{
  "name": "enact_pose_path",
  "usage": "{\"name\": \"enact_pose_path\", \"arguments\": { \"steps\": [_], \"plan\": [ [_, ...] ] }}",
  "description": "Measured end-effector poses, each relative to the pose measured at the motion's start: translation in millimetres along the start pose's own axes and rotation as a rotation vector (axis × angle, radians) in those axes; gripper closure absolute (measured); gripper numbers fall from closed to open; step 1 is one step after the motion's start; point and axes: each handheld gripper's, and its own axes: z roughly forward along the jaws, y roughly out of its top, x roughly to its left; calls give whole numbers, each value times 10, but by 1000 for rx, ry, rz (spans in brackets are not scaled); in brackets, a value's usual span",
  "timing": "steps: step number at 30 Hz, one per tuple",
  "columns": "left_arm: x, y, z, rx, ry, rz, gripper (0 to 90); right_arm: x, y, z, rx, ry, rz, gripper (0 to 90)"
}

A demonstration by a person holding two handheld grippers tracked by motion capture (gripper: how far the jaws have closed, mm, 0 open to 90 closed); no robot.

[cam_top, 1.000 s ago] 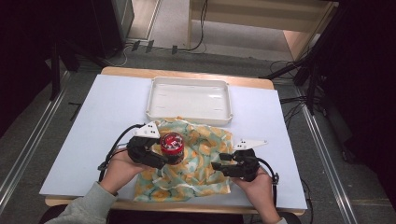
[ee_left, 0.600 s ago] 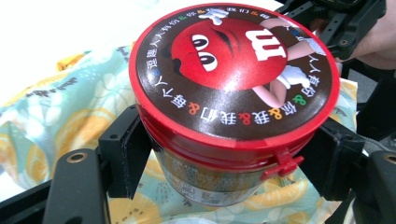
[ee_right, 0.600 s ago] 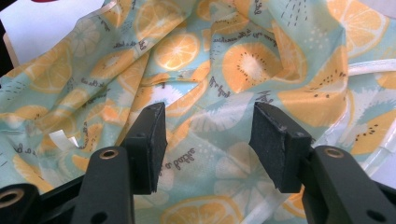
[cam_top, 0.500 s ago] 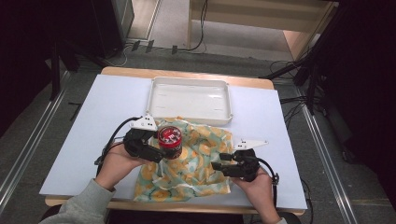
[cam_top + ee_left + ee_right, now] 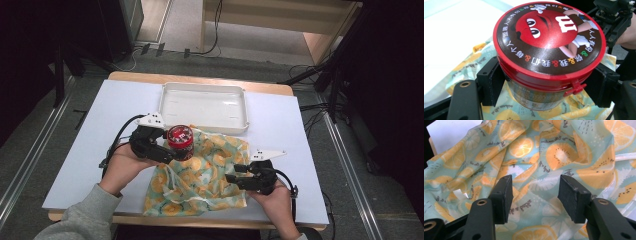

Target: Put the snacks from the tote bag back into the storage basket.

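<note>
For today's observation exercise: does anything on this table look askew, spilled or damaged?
Only the orange-print cloth bag stands out: it lies crumpled and creased. The candy tub, clamped in the left gripper, has its lid shut. The white tray sits square and nothing is spilled.

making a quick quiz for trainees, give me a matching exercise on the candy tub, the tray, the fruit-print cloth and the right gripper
Things:
1. candy tub
2. white tray
3. fruit-print cloth
4. right gripper

States:
A. empty, at the table's far side
B. jaws open above the cloth
C. clamped in the left gripper
D. spread rumpled on the table

Pairs: 1-C, 2-A, 3-D, 4-B
</note>
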Motion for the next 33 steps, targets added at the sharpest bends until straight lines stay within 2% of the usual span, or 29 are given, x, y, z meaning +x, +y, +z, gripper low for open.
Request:
{"name": "enact_pose_path", "arguments": {
  "steps": [8, 12, 21, 24, 33],
  "plan": [
    [51, 111, -32, 2, 4, 4, 261, 14, 3, 7, 6, -1, -8, 459],
    [114, 143, -42, -7, -5, -17, 261, 25, 8, 6, -3, 2, -9, 458],
    [189, 269, -72, -1, 25, -4, 261, 34, 8, 8, -4, 5, -8, 455],
    [231, 300, -90, -13, 8, -13, 262, 36, 9, 9, -7, 7, -5, 455],
    [330, 397, -90, -9, 26, -14, 262, 31, 7, 5, -9, 7, -6, 454]
  ]
}}
